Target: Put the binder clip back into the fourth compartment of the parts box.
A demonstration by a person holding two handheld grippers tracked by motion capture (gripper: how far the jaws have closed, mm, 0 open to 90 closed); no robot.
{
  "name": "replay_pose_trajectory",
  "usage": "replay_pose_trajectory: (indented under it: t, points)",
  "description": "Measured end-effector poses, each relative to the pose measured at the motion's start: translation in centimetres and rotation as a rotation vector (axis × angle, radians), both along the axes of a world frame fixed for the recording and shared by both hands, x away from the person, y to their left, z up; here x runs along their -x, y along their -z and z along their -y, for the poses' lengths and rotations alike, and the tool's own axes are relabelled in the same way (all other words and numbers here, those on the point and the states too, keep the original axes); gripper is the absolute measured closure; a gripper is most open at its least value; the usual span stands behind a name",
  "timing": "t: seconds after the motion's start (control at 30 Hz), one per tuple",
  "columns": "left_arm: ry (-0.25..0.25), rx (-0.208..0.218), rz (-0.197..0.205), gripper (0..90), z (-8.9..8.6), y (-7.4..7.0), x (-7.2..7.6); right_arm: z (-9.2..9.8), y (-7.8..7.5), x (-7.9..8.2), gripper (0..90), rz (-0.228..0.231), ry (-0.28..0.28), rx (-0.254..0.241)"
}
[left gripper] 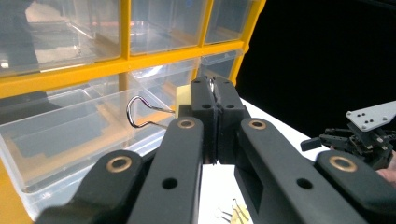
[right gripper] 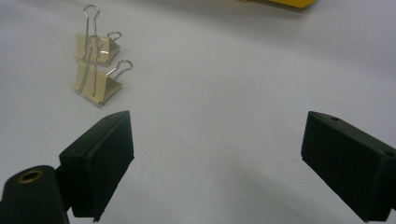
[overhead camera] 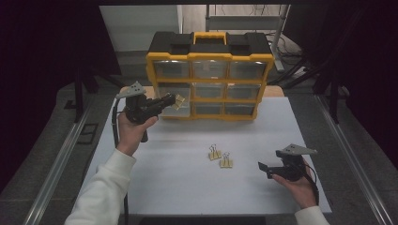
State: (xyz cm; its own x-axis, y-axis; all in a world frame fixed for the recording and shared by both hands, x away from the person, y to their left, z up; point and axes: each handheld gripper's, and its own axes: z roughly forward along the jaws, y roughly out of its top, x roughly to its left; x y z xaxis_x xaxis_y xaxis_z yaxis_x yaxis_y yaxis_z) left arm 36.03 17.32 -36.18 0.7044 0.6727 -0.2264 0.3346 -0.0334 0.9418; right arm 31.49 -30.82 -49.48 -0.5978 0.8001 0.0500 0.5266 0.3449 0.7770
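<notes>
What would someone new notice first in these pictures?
First the yellow organizer with clear drawers, standing at the table's far edge. Next, the left tool, shut on a cream clip, held up to an open drawer. Two more clips lie mid-table, with the open right tool nearby.

The left gripper (overhead camera: 170,100) is raised in a white-sleeved left hand (overhead camera: 133,130), its jaws pressed tight together. The right gripper (overhead camera: 264,167) lies low in the right hand (overhead camera: 297,185), jaws wide apart.
</notes>
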Motion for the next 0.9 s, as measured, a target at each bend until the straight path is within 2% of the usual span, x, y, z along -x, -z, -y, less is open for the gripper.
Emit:
replay_pose_trajectory:
  t: [0.9]
  points:
    - [-0.104,-0.064,-0.009,88.9,-0.1,-0.7,-3.1,0.0,0.0,0.0,9.8,-0.001,0.0,0.0]
